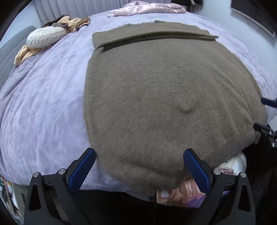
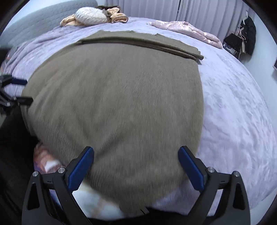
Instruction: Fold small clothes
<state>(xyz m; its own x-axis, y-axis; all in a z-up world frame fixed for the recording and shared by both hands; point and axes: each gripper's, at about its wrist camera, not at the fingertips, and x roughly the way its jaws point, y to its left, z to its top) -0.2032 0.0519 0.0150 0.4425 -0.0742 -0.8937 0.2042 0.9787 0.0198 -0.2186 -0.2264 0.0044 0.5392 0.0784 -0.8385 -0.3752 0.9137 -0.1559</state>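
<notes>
An olive-brown knit sweater (image 1: 164,90) lies flat on the lavender bedspread (image 1: 43,103), its sleeves folded across the far end. Its near hem hangs over the bed's front edge. My left gripper (image 1: 139,162) is open, its blue pads (image 1: 83,167) straddling the hem at the sweater's near left corner. My right gripper (image 2: 135,160) is open over the hem near the sweater's right corner (image 2: 121,103). Neither holds cloth. The right gripper's fingers show at the right edge of the left wrist view (image 1: 266,117); the left gripper shows at the left edge of the right wrist view (image 2: 13,90).
A pile of tan and white clothes (image 1: 45,36) lies at the bed's far left, and a pink quilted jacket (image 1: 148,8) at the far side. A grey headboard (image 1: 12,50) is on the left. Patterned fabric (image 1: 181,193) shows under the bed's front edge.
</notes>
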